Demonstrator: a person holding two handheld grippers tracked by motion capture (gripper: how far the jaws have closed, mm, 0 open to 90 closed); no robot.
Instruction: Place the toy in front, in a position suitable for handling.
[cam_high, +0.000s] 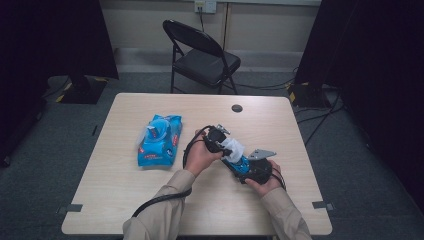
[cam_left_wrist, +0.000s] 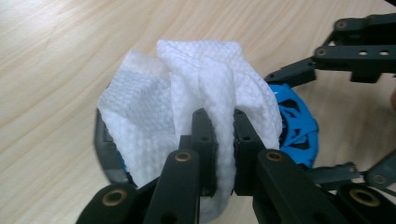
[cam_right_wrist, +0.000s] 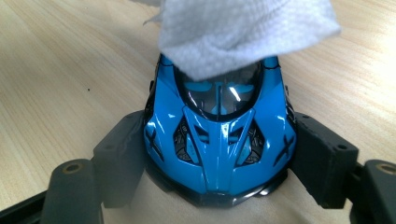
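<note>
A blue toy car (cam_right_wrist: 219, 140) sits between the jaws of my right gripper (cam_right_wrist: 220, 161), whose pads (cam_right_wrist: 122, 156) press on both of its sides. My left gripper (cam_left_wrist: 219, 126) is shut on a crumpled white wipe (cam_left_wrist: 187, 93). The wipe (cam_right_wrist: 243, 32) lies over the car's far end and covers part of its cabin glass. In the high view the left gripper (cam_high: 219, 139) holds the wipe (cam_high: 233, 149) against the car (cam_high: 242, 164), just above the table (cam_high: 150, 200), right of centre. The right gripper (cam_high: 248, 169) comes in from the lower right.
A blue pack of wipes (cam_high: 160, 140) lies on the table's left half, its lid flap raised. A small dark round cap (cam_high: 237, 108) sits near the far edge. Beyond the table stands a black folding chair (cam_high: 202, 55). Cables run over the floor at the right.
</note>
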